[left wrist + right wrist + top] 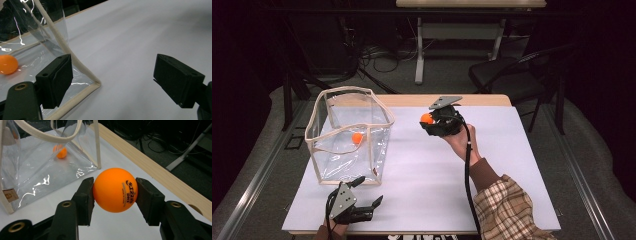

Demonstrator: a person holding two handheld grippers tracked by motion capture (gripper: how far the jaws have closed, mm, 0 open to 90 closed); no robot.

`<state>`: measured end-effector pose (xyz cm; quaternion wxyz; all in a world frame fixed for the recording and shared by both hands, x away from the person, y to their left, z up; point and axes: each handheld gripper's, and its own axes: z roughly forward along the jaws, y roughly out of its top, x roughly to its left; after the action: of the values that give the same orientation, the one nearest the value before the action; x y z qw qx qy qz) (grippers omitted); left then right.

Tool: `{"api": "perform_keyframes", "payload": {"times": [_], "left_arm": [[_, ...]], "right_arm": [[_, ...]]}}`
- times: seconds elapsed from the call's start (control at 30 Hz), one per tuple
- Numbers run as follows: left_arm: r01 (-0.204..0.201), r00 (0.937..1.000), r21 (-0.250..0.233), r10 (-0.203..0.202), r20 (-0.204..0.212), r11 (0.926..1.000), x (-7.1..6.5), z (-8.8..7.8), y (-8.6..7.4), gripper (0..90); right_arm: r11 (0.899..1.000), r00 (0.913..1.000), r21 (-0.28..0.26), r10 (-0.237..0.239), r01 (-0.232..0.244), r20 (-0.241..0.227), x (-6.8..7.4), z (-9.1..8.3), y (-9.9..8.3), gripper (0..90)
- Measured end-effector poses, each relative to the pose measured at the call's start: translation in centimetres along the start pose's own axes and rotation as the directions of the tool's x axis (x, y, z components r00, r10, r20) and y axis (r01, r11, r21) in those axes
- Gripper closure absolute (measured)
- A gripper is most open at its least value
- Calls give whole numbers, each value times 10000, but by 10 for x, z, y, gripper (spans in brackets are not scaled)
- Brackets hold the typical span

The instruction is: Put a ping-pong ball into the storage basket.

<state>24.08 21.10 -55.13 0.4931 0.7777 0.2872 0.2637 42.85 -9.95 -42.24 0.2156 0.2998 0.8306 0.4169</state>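
My right gripper is shut on an orange ping-pong ball, held above the white table surface to the right of a clear plastic bag with cream trim. In the right gripper view both pads press the ball from either side, with the bag beyond at the left. A second orange ball lies inside the bag. My left gripper rests near the table's front edge just below the bag, jaws open and empty. In the left gripper view its left pad stands by the bag's corner, with the inner ball behind the plastic.
A white sheet covers the table, whose wooden far edge shows behind the right gripper. A black chair and a table leg stand on the floor beyond. A plaid sleeve comes in at the bottom right.
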Motion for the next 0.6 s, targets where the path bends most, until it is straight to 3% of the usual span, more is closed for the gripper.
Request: {"api": "perform_keyframes", "payload": {"times": [0.6], "left_arm": [[-14,10000,14,15,-14,10000,0,0,0,159]], "right_arm": [[9998,9994,-55,-208,207,-292,7,12,13,510]]}}
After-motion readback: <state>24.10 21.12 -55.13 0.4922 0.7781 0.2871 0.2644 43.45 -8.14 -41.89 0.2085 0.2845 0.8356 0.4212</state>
